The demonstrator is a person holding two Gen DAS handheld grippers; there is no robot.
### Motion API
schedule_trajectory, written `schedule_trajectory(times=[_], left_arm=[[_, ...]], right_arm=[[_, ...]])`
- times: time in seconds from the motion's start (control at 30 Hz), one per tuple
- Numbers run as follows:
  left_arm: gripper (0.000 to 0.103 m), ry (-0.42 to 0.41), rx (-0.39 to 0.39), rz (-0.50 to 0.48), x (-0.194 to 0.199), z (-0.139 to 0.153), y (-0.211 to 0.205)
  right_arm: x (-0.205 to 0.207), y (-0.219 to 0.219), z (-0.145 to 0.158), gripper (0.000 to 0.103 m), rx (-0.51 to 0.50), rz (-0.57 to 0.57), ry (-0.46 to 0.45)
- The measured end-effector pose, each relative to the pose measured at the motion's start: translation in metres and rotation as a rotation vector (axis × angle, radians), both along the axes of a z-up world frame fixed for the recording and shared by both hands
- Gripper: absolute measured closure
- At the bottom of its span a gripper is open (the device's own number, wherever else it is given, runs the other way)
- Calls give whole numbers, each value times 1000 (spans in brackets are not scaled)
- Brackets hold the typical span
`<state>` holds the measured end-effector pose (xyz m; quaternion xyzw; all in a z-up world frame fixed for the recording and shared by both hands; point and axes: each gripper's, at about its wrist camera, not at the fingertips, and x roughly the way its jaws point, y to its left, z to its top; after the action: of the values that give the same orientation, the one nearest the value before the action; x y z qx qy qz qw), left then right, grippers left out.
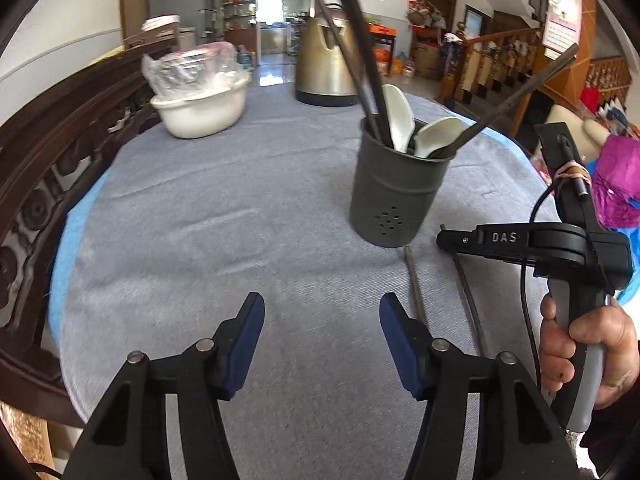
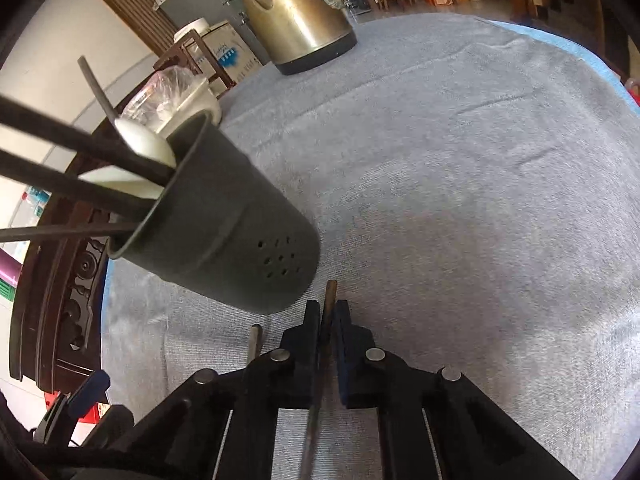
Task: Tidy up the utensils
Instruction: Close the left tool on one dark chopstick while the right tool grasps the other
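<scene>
A dark grey utensil holder [image 1: 396, 196] [image 2: 224, 236] stands on the grey tablecloth with white spoons [image 1: 400, 116] [image 2: 144, 140] and several dark chopsticks [image 1: 356, 40] in it. My right gripper [image 2: 327, 312] [image 1: 444, 238] is low by the holder's base, shut on a brown chopstick [image 2: 330, 292] [image 1: 472, 308] that lies on the cloth. A second chopstick [image 1: 416, 288] [image 2: 254, 340] lies beside it. My left gripper [image 1: 322, 312] hovers open over bare cloth, its right finger close to that second chopstick, with nothing between the pads.
A brass-coloured kettle [image 1: 324, 64] [image 2: 296, 20] stands at the far side. A white bowl [image 1: 200, 108] holding plastic-wrapped items sits far left. A carved wooden chair back [image 1: 48, 168] borders the table's left edge. A person's hand [image 1: 592, 352] grips the right tool's handle.
</scene>
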<state>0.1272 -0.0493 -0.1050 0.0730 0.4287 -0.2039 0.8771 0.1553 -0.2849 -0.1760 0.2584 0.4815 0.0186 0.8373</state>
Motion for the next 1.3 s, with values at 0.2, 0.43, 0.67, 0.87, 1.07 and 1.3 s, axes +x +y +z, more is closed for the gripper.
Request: schedule_trajectory(times=[0.2, 0.43, 0.67, 0.87, 1.07, 1.3], left_arm=[[42, 77, -36, -74, 16, -12, -32], [42, 156, -39, -85, 22, -35, -63], [67, 195, -22, -79, 25, -45, -76], [96, 232, -74, -78, 35, -49, -72], [97, 209, -131, -66, 25, -35, -54], [98, 144, -180, -60, 9, -6, -31]], right_arm=[[-21, -24, 2, 97, 49, -47, -33], [-43, -43, 1, 97, 87, -69, -50], [-49, -50, -2, 97, 119, -61, -56], [-56, -57, 0, 97, 159, -61, -77], [-71, -64, 15, 97, 167, -66, -126], [-81, -63, 37, 97, 167, -72, -185]])
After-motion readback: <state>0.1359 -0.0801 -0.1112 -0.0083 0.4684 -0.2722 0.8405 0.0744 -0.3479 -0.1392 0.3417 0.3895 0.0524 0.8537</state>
